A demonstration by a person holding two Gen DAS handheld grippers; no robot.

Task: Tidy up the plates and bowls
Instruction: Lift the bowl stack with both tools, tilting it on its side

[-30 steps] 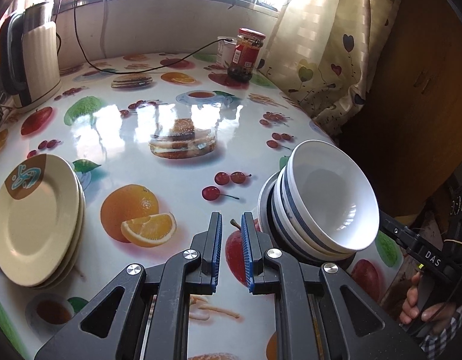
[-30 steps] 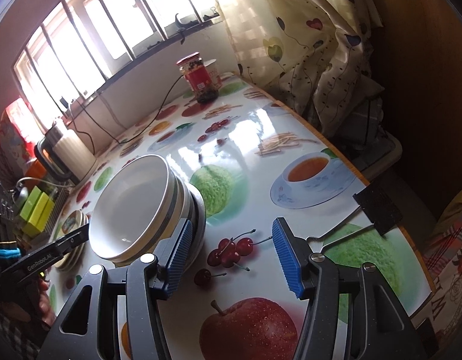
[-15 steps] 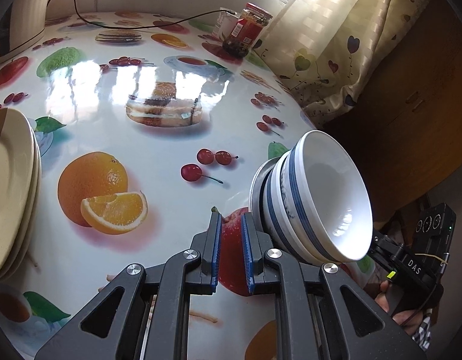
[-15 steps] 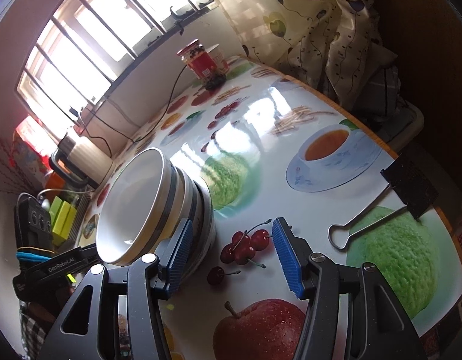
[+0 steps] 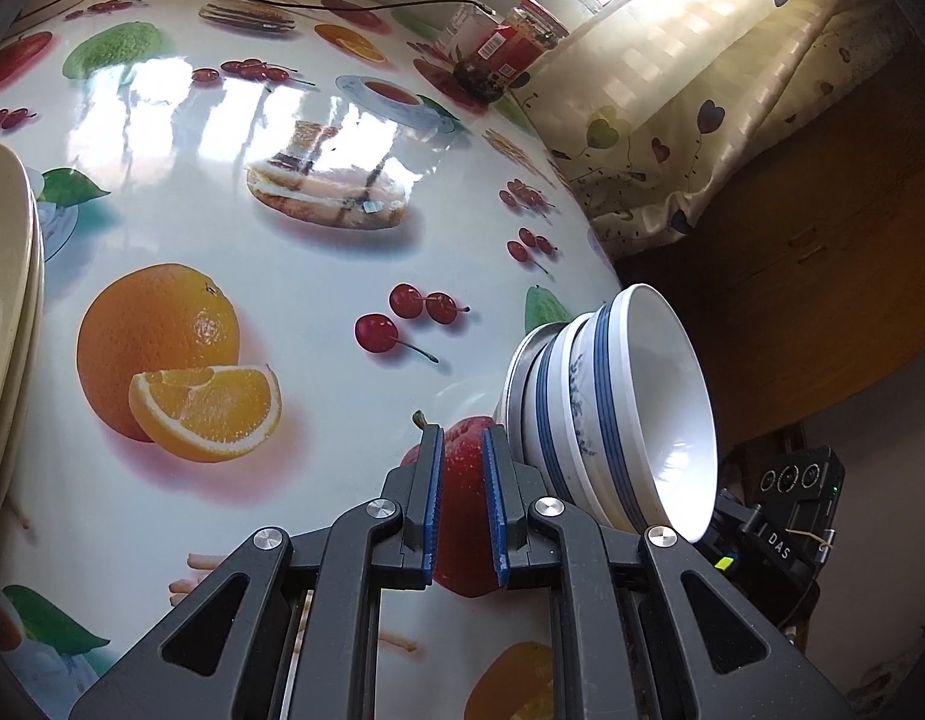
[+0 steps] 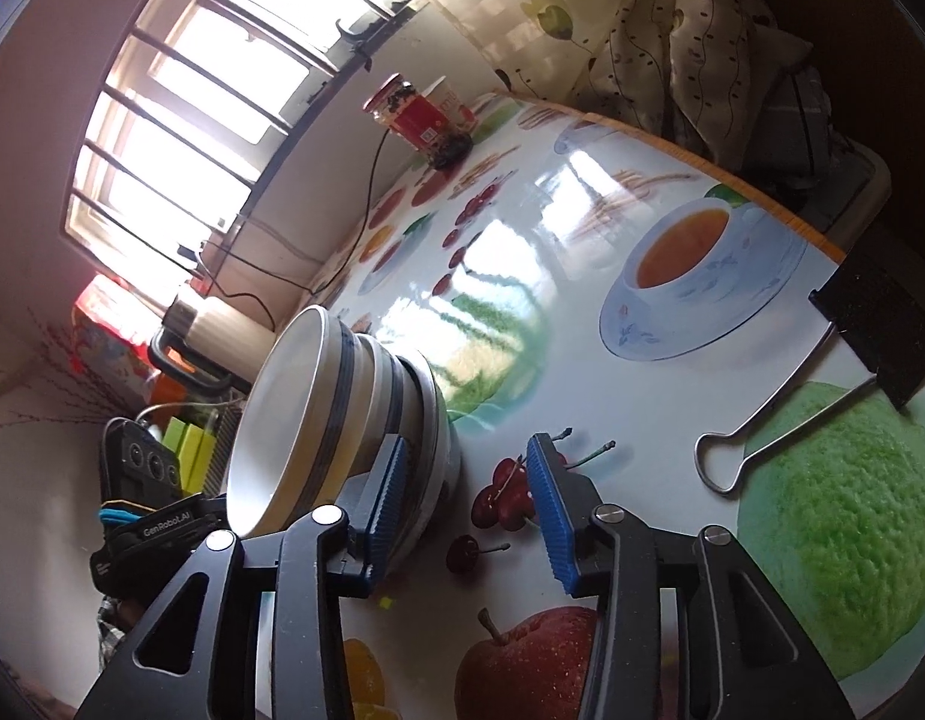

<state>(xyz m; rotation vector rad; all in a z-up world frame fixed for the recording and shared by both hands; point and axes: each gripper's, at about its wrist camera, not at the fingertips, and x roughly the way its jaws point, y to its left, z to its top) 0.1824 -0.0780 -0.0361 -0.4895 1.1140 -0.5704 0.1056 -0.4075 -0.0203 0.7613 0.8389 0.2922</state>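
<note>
A stack of white bowls with blue bands (image 5: 618, 414) stands on the fruit-print table, with a grey metal bowl at its base; it also shows in the right wrist view (image 6: 336, 414). A stack of cream plates (image 5: 6, 324) sits at the left edge. My left gripper (image 5: 462, 498) has its jaws a narrow gap apart and empty, with its right finger against the left side of the bowl stack. My right gripper (image 6: 468, 510) is open and empty; its left finger (image 6: 387, 495) is against the right side of the stack.
A red-lidded jar (image 5: 510, 48) and a white cup stand at the far side by the curtain (image 5: 672, 90). A black cable (image 5: 318, 3) crosses the back. A black binder clip (image 6: 822, 372) lies near the table's right edge. A kettle (image 6: 204, 324) stands at the far left.
Both grippers have moved closer to the table and tilted, flanking the bowl stack. The left jaws opened slightly. The plate stack slid toward the left edge of view.
</note>
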